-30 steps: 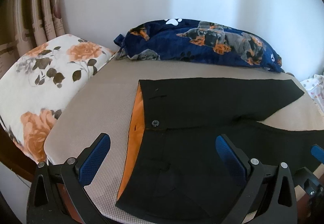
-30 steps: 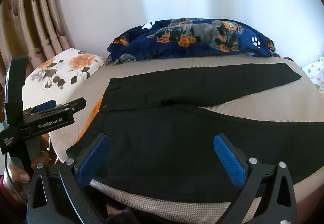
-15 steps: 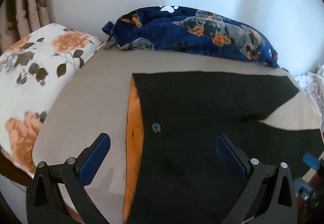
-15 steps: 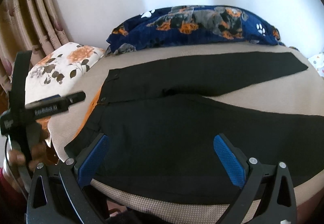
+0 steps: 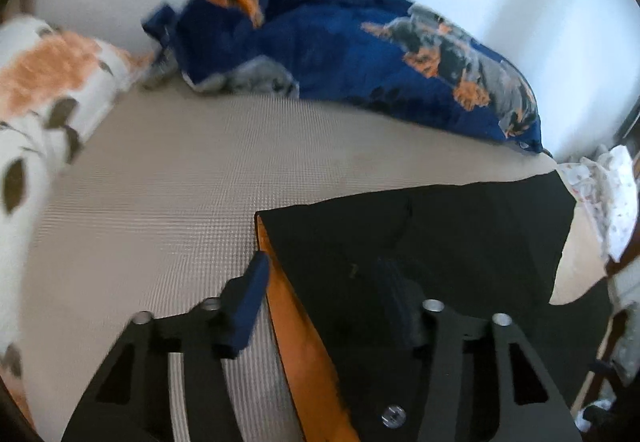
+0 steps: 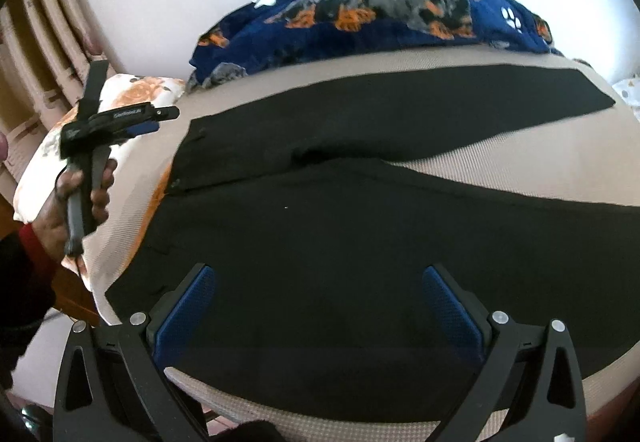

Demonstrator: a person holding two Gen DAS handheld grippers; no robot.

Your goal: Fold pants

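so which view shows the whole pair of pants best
The right wrist view: the black pants lie spread out, waistband and both legs visible. The left wrist view is blurred and shows only the waistband corner with orange lining and one leg.

1. Left gripper [image 5: 320, 298]: pointed steeply downward, jaws closing; one blue pad [image 5: 250, 306] shows on the left, the opposite finger is dark and blurred.
2. Left gripper, seen from the right wrist view [image 6: 132, 120]: held aloft at the far left, fingers pointing right.
3. Left hand [image 6: 76, 198]: wrapped around the gripper's handle, with a red sleeve cuff [image 6: 34, 242] at the wrist.
4. Right gripper [image 6: 320, 314]: angled downward, both blue pads [image 6: 184, 318] spread wide apart, nothing clamped between them.
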